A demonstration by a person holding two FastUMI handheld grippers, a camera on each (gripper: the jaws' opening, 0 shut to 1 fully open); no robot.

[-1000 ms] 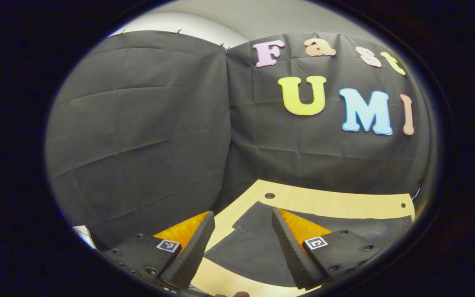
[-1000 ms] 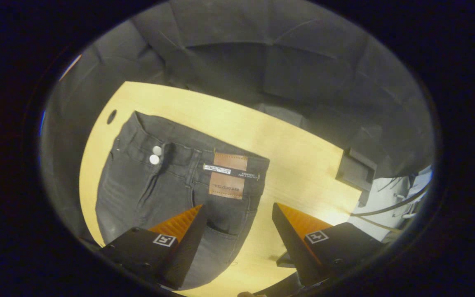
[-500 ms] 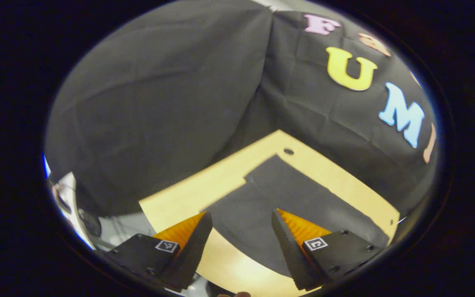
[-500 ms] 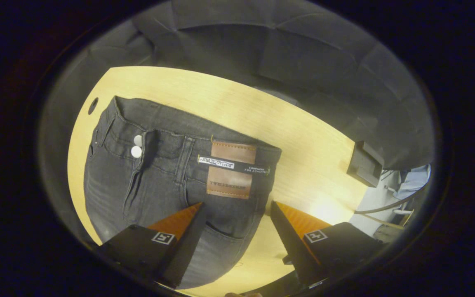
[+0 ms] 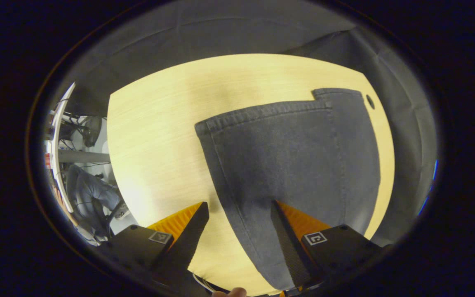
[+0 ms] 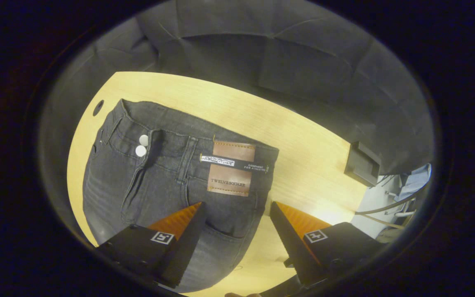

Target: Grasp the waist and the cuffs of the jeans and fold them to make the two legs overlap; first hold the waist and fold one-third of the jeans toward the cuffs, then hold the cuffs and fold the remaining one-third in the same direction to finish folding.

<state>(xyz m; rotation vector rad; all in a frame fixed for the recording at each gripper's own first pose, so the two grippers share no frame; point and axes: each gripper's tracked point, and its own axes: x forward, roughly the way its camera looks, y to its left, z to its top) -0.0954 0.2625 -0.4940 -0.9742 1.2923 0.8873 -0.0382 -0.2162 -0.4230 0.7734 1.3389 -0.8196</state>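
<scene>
Lying flat on the table [image 6: 303,136], the jeans [image 6: 167,181], dark grey denim, waist [image 6: 188,136] toward the far edge in the right gripper view, cuffs [image 5: 270,113] toward the far edge in the left gripper view; looking already doubled lengthwise, one cuff edge stepping out past the other, though not telling for certain from these angles.

Hovering above the hip area near the waist, the right gripper [image 6: 235,222], fingers spread wide and pinching nothing; hovering above the lower leg, the left gripper [image 5: 237,222], fingers likewise spread, gripping nothing, the near leg edge running between them.

Handling as soft but weighty cloth, likely; sagging and dragging rather than holding shape, yet thick at seams; not slippery, not fragile.

Taking hold best at the stiff parts: the waistband near the leather patch [image 6: 231,173] and side seam, where layers are stacked and firm; at the hemmed cuffs for the other end; biting through both layers at once, else leaving the lower layer behind; lifting enough to clear the table before carrying the fold over, since denim on wood is probably dragging and bunching.
</scene>
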